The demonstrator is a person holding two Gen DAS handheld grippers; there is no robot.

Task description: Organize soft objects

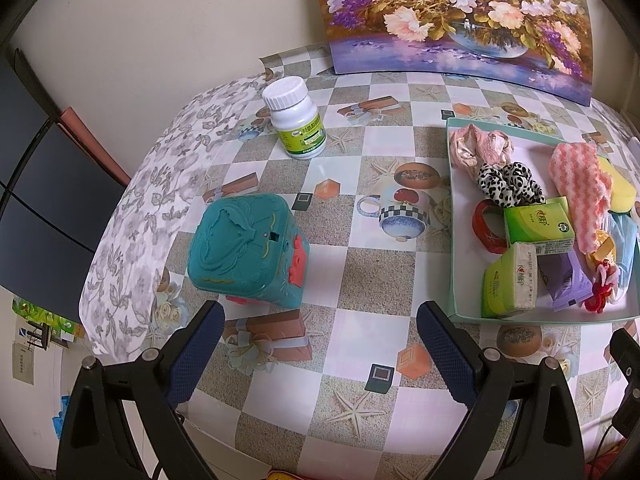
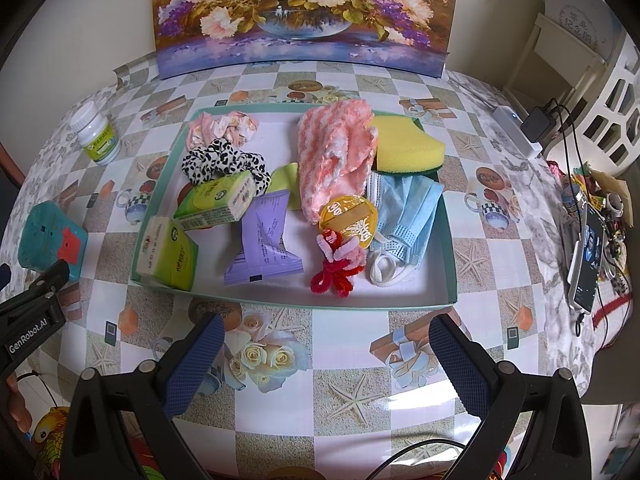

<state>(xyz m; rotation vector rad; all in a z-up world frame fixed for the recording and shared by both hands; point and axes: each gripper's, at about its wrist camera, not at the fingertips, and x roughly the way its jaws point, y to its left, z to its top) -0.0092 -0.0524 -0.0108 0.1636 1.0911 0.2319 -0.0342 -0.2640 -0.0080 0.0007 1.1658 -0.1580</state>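
Sorting looks done: tray [image 2: 450, 276] packed with soft stuff at 12 o'clock. Left gripper [image 1: 320, 344] and right gripper [image 2: 326, 360] both spread, empty. Bottle [image 1: 296, 120], teal box [image 1: 244, 248] hard, likely left out.

Ahead of your left fingers [image 1: 208, 344] the worktop [image 1: 360, 280] lies open between the teal box [image 1: 244, 252] and the tray [image 1: 452, 216]; the bottle [image 1: 296, 124] stands farther back. Ahead of your right fingers [image 2: 460, 360] bare worktop runs to the tray's near wall. Inside, tissue packs [image 2: 168, 254], a purple sachet [image 2: 264, 240] and masks [image 2: 408, 212] crowd it; only the near right corner is free.
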